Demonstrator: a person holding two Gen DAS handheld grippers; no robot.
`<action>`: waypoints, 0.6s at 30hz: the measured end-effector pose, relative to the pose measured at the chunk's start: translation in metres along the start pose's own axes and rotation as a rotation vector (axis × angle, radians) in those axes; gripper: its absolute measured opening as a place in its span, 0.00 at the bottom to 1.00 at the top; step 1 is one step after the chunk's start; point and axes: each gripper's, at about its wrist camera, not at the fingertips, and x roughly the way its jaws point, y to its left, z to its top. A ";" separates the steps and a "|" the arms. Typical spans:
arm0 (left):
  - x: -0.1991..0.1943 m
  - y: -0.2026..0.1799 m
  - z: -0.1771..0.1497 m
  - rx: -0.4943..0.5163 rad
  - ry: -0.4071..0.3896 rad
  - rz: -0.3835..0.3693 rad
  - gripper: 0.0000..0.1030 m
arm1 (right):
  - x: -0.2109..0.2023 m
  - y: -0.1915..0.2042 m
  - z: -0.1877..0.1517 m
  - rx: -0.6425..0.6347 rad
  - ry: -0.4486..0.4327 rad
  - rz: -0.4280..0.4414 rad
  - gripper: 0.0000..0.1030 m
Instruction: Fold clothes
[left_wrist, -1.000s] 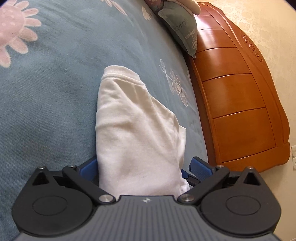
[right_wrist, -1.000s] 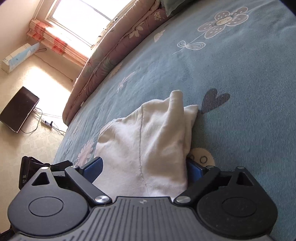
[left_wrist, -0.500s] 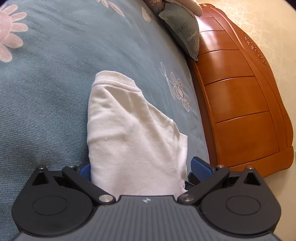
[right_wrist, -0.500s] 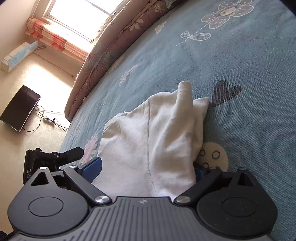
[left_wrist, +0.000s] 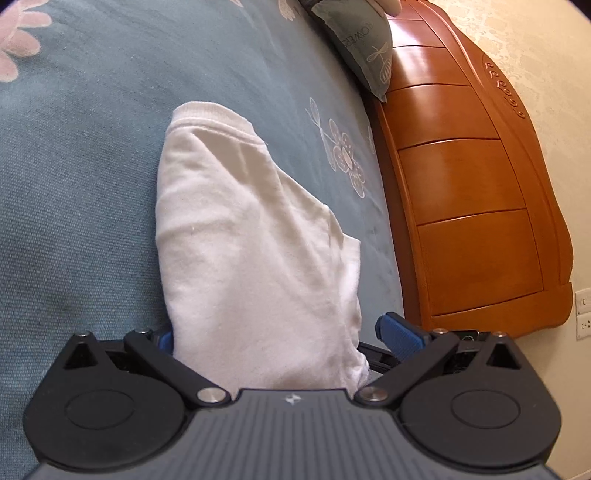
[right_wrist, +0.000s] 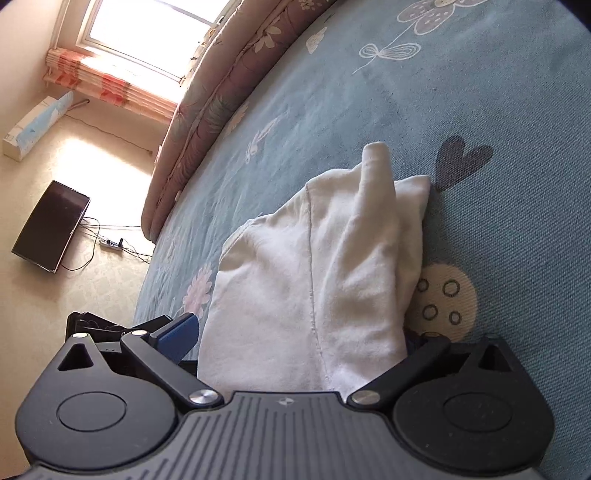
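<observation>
One folded white cotton garment (left_wrist: 255, 236), soft, limp, lying near blue floral bedspread (left_wrist: 74, 184) edge; right gripper (right_wrist: 295, 332) opening around it, left gripper (left_wrist: 277, 332) spread; gripping folded edges advisable.

Left gripper (left_wrist: 275, 334) sat low over the bed (left_wrist: 92, 184), jaws spread wide around a folded white garment (left_wrist: 251, 251). Right blue pad clear of the cloth; left pad mostly hidden behind it, contact unclear. Ribbed collar pointed away. Wooden headboard (left_wrist: 469, 177) stood right, a grey-green pillow (left_wrist: 362, 40) leaning against it.
</observation>
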 end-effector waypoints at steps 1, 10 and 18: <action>-0.002 0.002 -0.001 -0.011 -0.004 -0.007 0.99 | -0.003 -0.002 -0.002 0.008 -0.005 0.014 1.00; -0.006 -0.026 0.003 0.014 -0.013 -0.056 0.99 | -0.018 0.013 0.007 -0.006 -0.029 0.070 0.99; -0.007 -0.040 -0.009 0.054 -0.007 -0.062 0.99 | -0.036 0.021 0.012 -0.057 -0.058 0.050 0.99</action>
